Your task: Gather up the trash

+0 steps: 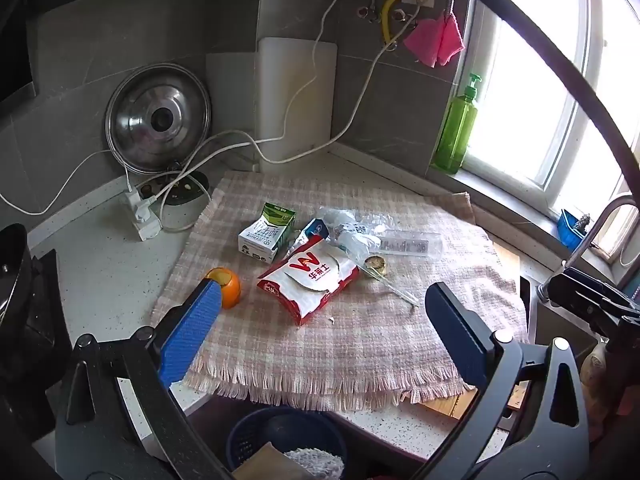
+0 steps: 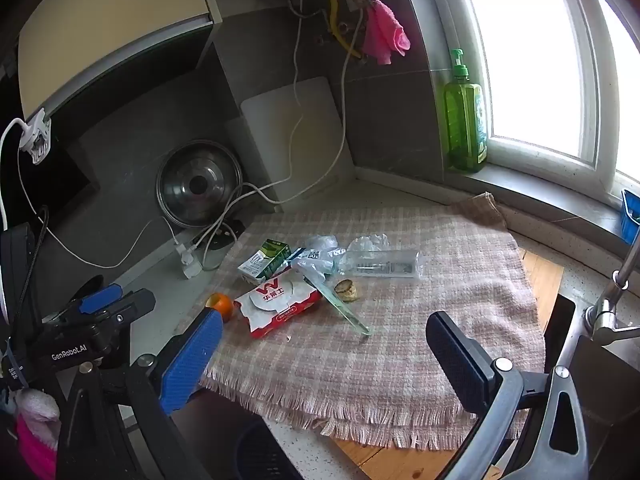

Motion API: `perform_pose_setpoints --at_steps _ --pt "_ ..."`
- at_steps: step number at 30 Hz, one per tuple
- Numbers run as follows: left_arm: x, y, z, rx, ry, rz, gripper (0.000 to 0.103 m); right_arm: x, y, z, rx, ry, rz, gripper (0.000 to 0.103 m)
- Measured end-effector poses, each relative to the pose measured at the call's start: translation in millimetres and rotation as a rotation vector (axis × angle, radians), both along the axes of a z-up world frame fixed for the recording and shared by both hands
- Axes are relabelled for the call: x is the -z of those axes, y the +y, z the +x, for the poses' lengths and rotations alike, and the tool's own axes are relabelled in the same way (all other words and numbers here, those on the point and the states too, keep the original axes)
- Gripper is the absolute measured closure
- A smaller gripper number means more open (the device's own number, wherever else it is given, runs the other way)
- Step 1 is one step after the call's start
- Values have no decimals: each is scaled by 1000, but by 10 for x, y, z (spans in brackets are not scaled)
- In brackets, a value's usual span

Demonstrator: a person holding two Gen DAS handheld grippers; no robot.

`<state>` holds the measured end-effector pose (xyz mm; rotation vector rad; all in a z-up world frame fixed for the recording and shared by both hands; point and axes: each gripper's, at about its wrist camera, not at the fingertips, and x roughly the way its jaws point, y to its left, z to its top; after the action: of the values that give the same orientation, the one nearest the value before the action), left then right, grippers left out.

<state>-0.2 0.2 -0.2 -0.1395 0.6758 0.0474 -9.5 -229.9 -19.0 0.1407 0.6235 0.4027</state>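
Trash lies on a pink checked cloth [image 1: 360, 332] [image 2: 420, 300]: a red and white food box [image 1: 310, 280] [image 2: 278, 300], a green and white milk carton [image 1: 266, 232] [image 2: 264, 262], crumpled clear plastic wrap [image 1: 352, 228] [image 2: 360, 256], a small brown scrap [image 1: 377, 263] [image 2: 347, 289], a thin green stick [image 2: 346, 312] and an orange peel [image 1: 228, 286] [image 2: 220, 305]. My left gripper [image 1: 324, 324] hovers open above the cloth's near part, holding nothing. My right gripper [image 2: 324, 340] is open too, empty, near the cloth's front edge. The left gripper [image 2: 100, 308] shows at the left in the right wrist view.
A blue basket [image 1: 286, 440] with paper in it stands below the counter edge. A steel pot lid [image 1: 158, 118], a white cutting board [image 1: 296, 92], a power strip [image 1: 142, 212] with white cables and a green soap bottle [image 1: 456, 128] line the back. A tap [image 2: 616, 292] rises at right.
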Motion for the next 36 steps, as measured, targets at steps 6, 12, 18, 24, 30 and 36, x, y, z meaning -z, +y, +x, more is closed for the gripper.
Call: perform_pose_setpoints --at_steps 6,12,18,24,30,36 --pt "3 24 -1 -6 1 -6 0 -17 6 -48 6 -8 -9 0" --pt "8 3 6 -1 2 3 0 38 68 43 0 18 12 0" --pt "3 9 0 -4 -3 -6 0 55 22 62 4 27 29 0" --pt "6 44 1 -6 -2 -7 0 80 11 80 5 31 37 0" --pt "24 67 24 -5 1 -9 0 94 23 92 5 38 41 0" --pt "17 26 10 -1 1 -7 0 102 32 115 5 44 41 0"
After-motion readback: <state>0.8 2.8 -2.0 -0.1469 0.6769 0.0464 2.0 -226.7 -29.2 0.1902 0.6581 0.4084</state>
